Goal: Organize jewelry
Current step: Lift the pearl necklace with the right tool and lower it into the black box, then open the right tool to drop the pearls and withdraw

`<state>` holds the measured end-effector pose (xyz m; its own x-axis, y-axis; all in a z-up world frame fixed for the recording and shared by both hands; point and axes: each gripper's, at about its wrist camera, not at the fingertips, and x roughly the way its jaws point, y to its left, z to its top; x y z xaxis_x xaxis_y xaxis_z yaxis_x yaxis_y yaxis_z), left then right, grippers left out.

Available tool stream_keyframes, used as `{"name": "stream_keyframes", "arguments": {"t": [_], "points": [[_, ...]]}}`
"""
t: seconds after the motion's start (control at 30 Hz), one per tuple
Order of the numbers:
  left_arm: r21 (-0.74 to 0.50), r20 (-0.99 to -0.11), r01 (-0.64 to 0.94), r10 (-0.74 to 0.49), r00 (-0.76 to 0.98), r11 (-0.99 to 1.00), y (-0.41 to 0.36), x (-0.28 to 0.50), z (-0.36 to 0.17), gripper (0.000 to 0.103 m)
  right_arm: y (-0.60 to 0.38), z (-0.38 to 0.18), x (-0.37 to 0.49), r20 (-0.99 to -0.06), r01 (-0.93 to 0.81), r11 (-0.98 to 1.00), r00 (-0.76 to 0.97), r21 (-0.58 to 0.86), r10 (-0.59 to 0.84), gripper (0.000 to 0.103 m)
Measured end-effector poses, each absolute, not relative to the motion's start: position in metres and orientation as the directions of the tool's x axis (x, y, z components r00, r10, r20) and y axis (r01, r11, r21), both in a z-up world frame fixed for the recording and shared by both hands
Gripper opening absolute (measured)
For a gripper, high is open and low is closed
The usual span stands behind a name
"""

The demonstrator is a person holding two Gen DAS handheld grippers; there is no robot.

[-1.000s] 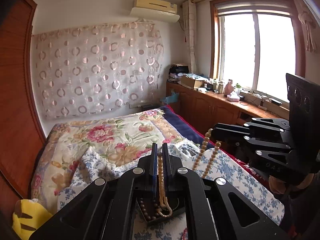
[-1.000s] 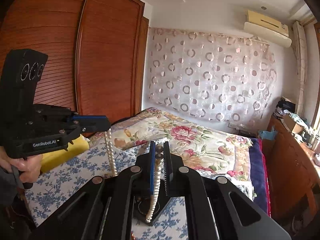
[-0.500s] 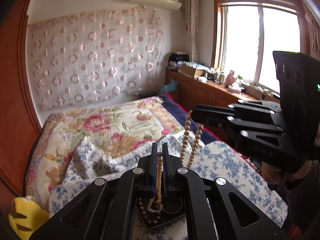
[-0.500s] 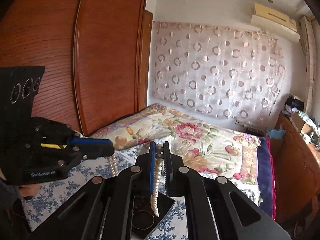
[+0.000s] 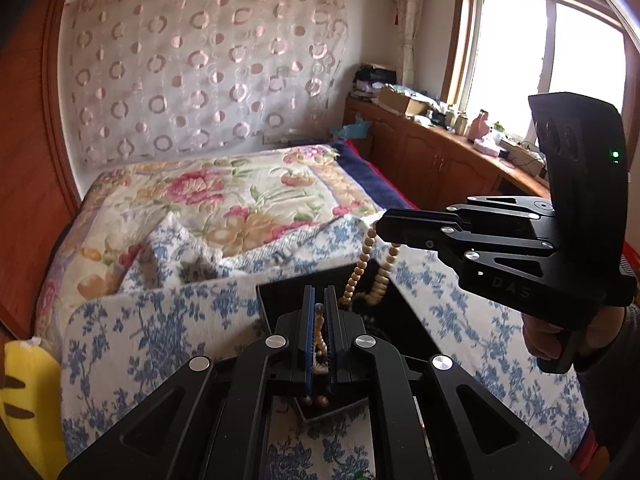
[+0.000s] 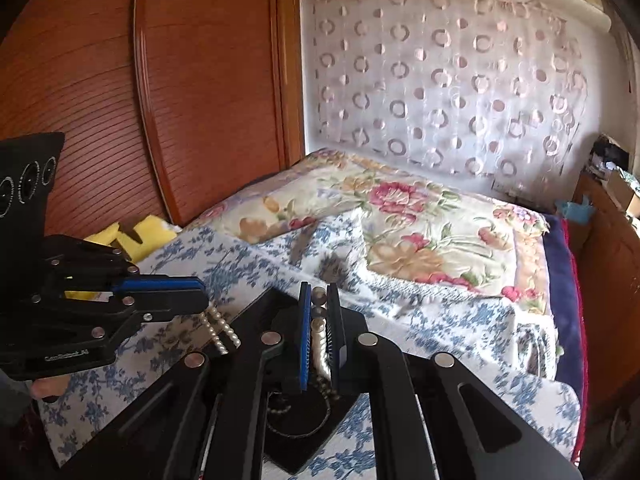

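Two necklaces are held above a black tray: a pearl necklace by the left gripper, a wooden-bead necklace by the right gripper.

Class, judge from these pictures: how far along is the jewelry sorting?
Done: dark beads already lie in the black tray. In hand: the left tool and right tool are each shut on pale beads hanging over that tray. Left: lowering them in and releasing.
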<state>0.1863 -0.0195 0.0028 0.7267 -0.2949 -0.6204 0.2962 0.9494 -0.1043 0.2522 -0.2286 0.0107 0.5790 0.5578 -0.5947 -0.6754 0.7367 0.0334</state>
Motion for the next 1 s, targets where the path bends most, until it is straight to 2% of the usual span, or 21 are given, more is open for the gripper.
{"name": "stream_keyframes", "arguments": {"t": [0.23,0.53,1.0], "points": [[-0.108,-0.639,0.285,-0.287,0.714,0.952,-0.020,0.185,-0.009,0.004,-0.230,0.003,0.250,-0.611,-0.677,0.734,0.562,0.048,0.558,0.009],[-0.084,-0.627,0.280,-0.269,0.731,0.956,-0.023,0.176,-0.005,0.004,-0.240,0.012,0.237,-0.588,-0.670,0.741,0.580,0.050,0.564,0.009],[-0.068,-0.620,0.276,-0.257,0.741,0.959,-0.017,0.121,-0.018,0.006,-0.262,-0.009,0.176,-0.593,-0.627,0.777,0.606,0.054,0.530,0.009]]}}
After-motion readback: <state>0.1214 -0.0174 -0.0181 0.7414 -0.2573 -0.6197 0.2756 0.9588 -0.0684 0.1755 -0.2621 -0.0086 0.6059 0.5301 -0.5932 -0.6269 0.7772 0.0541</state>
